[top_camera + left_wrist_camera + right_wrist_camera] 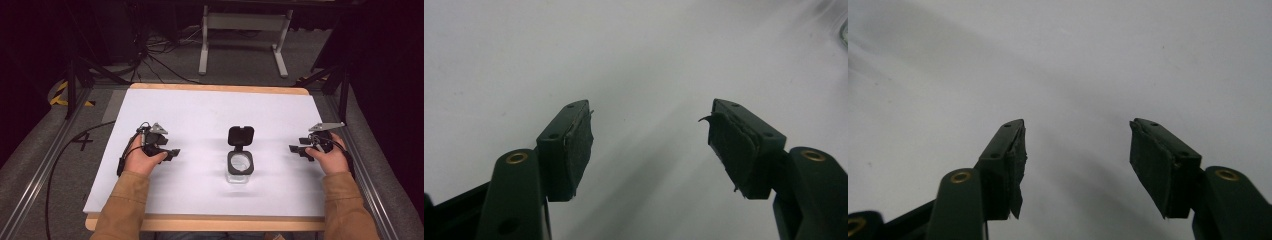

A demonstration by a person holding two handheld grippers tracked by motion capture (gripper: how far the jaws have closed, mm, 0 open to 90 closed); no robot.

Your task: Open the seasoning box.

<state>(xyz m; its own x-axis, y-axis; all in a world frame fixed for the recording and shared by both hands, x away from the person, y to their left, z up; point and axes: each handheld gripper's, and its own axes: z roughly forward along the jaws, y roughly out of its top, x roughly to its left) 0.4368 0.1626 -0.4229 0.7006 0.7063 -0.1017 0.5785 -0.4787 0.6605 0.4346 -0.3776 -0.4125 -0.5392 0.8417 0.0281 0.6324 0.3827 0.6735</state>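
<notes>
While both grippers rest low on the white table (200, 115) with nothing between their jaws, the small clear container (239, 167) stands between them near the table's middle, well apart from each; its dark hinged lid (241, 135) is flipped open and leans back on the far side. The left gripper (172, 153) points inward toward it, jaws spread wide in the left gripper view, pads (576, 145) bare; the right gripper (295, 149) mirrors it, jaws likewise apart over plain tabletop. The likely trouble, as I judge it: the container looks light and narrow, so a push on the lid from one side alone could tip or slide it; a squeeze on its smooth clear wall might let it slip; the torn pad edges on both grippers could snag the lid's rim. No label or brand can be read on the container; the one legible mark is a dark "4" (83, 141) on the grey floor left of the table.
</notes>
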